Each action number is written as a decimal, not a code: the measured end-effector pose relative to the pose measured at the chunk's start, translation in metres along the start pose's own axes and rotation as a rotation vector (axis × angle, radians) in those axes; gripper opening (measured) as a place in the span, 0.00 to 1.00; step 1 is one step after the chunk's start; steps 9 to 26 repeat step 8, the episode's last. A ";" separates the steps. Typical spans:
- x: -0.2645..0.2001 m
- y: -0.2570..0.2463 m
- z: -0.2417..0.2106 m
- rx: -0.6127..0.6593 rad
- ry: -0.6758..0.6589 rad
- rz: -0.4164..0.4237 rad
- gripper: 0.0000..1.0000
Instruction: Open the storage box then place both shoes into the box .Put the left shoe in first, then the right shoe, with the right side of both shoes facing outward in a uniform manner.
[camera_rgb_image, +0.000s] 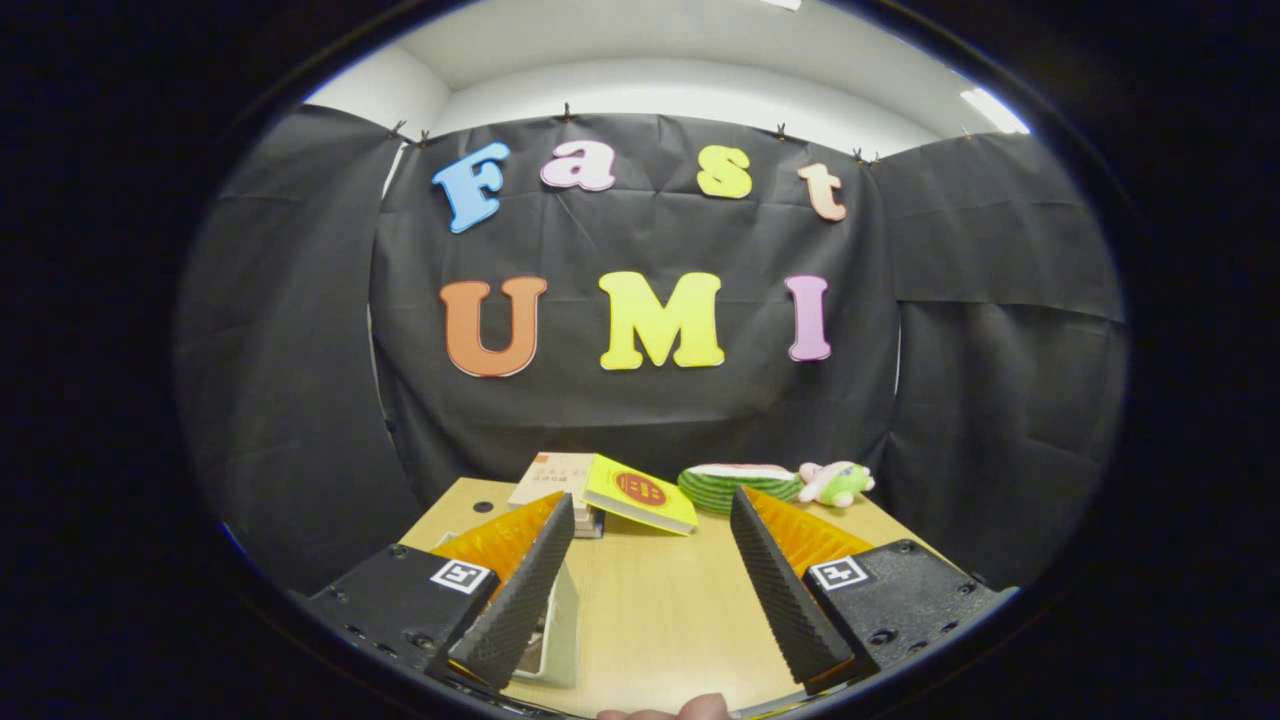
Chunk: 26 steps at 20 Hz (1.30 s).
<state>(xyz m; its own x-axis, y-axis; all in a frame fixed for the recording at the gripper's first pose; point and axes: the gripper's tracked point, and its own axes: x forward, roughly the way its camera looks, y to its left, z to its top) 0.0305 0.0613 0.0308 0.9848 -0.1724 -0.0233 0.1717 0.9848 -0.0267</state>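
Wooden surface (650, 610) lies bare between the released tool's (652, 502) spread fingers; one yellow book (640, 493), one plush toy (838, 482) beyond.

Tongs (652, 505): fingers spread wide, nothing held between them.
Bench (650, 610): pale wood, bare between the fingers.
White object (560, 630): just beside the left finger, partly hidden.
Books (610, 490): stacked beyond the fingertips, yellow one tilted on top.
Green striped plush (738, 485): right of the books.
Small plush toy (838, 482): touching the striped one.
Fingertip (690, 708): a person's, at the near bench edge.
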 end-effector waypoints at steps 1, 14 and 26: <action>-0.001 0.001 0.001 0.002 -0.004 0.001 1.00; 0.004 0.004 -0.001 0.027 0.012 0.005 1.00; 0.004 0.004 -0.001 0.027 0.012 0.005 1.00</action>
